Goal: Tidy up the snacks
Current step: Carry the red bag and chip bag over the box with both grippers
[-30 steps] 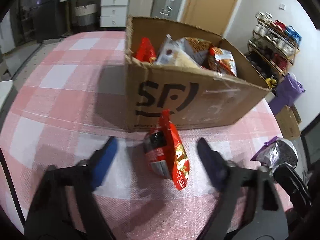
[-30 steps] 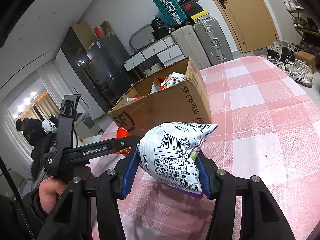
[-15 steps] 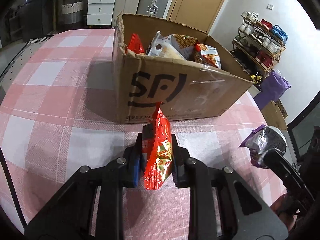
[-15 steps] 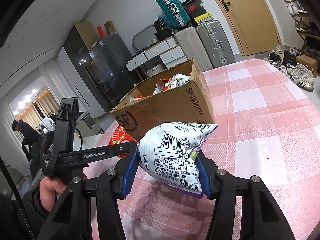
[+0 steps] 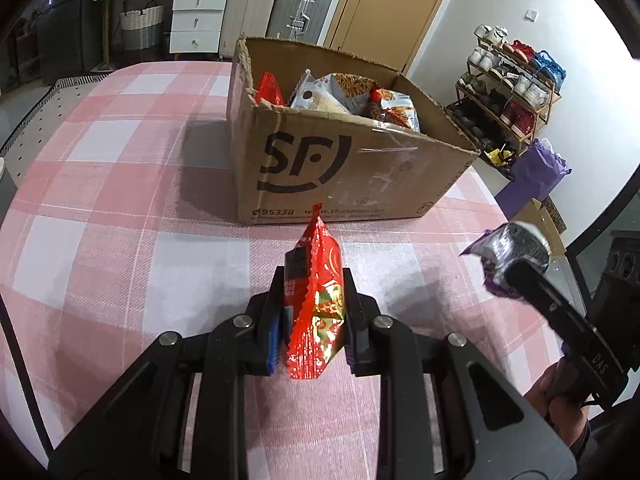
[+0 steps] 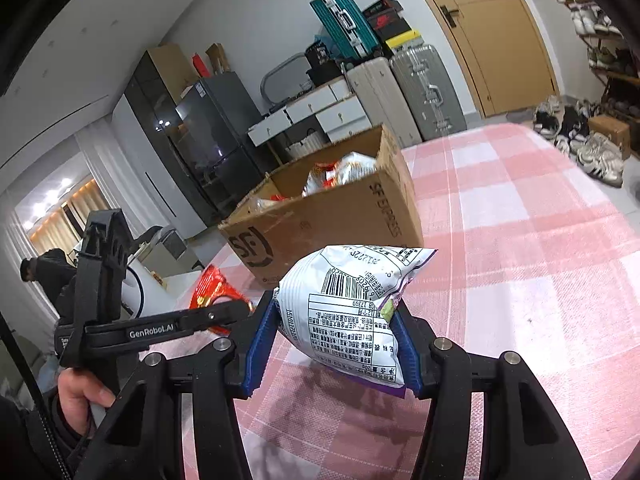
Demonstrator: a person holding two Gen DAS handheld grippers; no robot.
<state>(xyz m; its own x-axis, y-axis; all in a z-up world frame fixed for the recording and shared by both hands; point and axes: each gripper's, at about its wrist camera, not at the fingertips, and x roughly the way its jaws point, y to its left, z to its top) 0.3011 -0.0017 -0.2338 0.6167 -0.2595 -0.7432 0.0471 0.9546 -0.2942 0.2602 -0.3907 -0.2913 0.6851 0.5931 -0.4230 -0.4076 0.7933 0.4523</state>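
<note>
My left gripper is shut on a red snack packet and holds it above the pink checked tablecloth, in front of the open cardboard box. The box holds several snack bags. My right gripper is shut on a white and purple snack bag, held above the cloth to the right of the box. The right gripper with its bag also shows at the right of the left wrist view. The left gripper and red packet show in the right wrist view.
Suitcases and white drawers stand behind the table by a wooden door. A shoe rack and a purple bag stand at the right. A dark fridge stands at the back left. A person stands far left.
My left gripper closed on the red packet, which stood between its open fingers, and lifted it. My right gripper kept hold of its bag and barely moved.
</note>
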